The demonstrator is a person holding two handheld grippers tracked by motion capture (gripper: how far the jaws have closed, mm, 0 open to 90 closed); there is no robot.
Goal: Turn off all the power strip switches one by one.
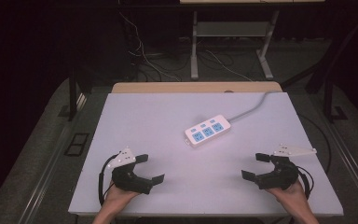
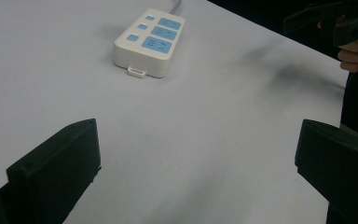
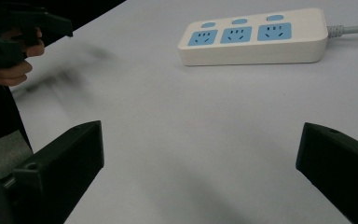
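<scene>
Jaws wide, power strip well beyond

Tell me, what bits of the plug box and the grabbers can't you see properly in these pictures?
- Power strip cord: in the high view it drops off the table's far edge, so where it goes is hidden.
- Its far end: cut off by the top edge in the left gripper view.
- Socket holes: too small to make out in the high view.
- Left gripper and right gripper: their bodies are cut off by the bottom edge in their own views.
</scene>
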